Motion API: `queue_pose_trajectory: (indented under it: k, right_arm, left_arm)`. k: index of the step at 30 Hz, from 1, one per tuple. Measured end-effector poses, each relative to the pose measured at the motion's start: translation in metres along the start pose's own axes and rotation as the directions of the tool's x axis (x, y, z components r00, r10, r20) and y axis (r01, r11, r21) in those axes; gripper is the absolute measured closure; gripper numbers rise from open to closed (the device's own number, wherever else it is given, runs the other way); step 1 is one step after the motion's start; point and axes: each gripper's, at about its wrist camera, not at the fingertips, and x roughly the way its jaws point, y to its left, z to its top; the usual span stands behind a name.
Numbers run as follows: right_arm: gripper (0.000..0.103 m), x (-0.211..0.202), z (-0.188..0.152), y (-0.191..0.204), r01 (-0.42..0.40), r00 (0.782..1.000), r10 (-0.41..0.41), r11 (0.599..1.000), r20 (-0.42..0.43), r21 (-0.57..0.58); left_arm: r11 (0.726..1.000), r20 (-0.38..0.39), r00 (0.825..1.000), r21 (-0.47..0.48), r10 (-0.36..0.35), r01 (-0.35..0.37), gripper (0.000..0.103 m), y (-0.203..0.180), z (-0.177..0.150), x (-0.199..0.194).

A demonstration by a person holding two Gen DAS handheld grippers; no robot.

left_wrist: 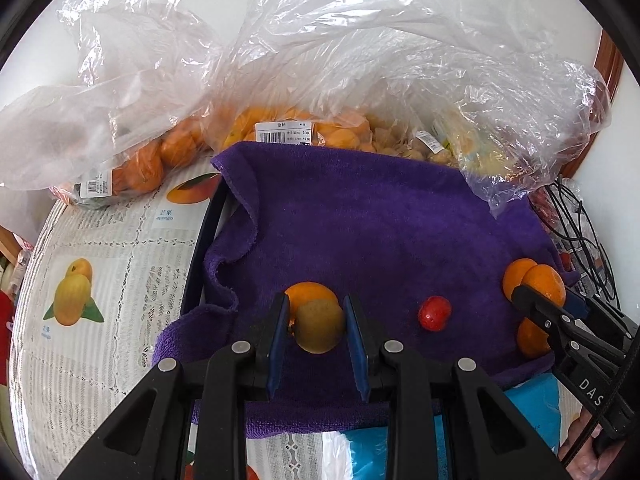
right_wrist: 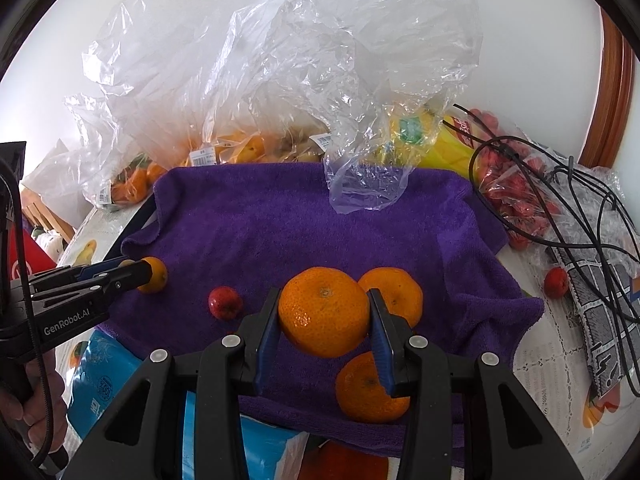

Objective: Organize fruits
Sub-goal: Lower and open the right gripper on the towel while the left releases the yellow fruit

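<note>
A purple towel [left_wrist: 380, 220] [right_wrist: 300, 220] covers the work spot. My left gripper [left_wrist: 316, 320] is shut on a small yellow-green fruit [left_wrist: 318, 330], with a small orange fruit [left_wrist: 308, 294] just behind it on the towel. In the right wrist view the left gripper [right_wrist: 140, 274] shows at the left. My right gripper [right_wrist: 324, 312] is shut on a mandarin [right_wrist: 324, 312], held above the towel. Two more mandarins [right_wrist: 394, 292] [right_wrist: 366, 390] lie beside and below it. A small red fruit [left_wrist: 435, 313] [right_wrist: 225, 303] lies between the grippers.
Clear plastic bags [left_wrist: 280, 80] [right_wrist: 260, 80] of oranges, kumquats and other fruit stand behind the towel. A bag of red fruits [right_wrist: 516, 196], black cables [right_wrist: 580, 208] and a loose red fruit [right_wrist: 556, 282] lie to the right. A blue packet [right_wrist: 100, 384] lies at the front.
</note>
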Motion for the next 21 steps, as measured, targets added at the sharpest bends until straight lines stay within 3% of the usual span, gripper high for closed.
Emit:
queue_pose_trajectory:
  k: [17, 21]
  right_arm:
    - [0.061, -0.004, 0.0, -0.001, 0.011, 1.0, -0.011, 1.0, 0.007, 0.002]
    - [0.061, -0.015, 0.001, 0.001, 0.013, 1.0, -0.013, 1.0, 0.02, 0.003]
  left_arm:
    - [1.0, 0.006, 1.0, 0.024, -0.02, 0.02, 0.076, -0.004, 0.0, -0.002]
    - [1.0, -0.005, 1.0, 0.029, 0.0, 0.0, 0.059, -0.007, 0.0, -0.006]
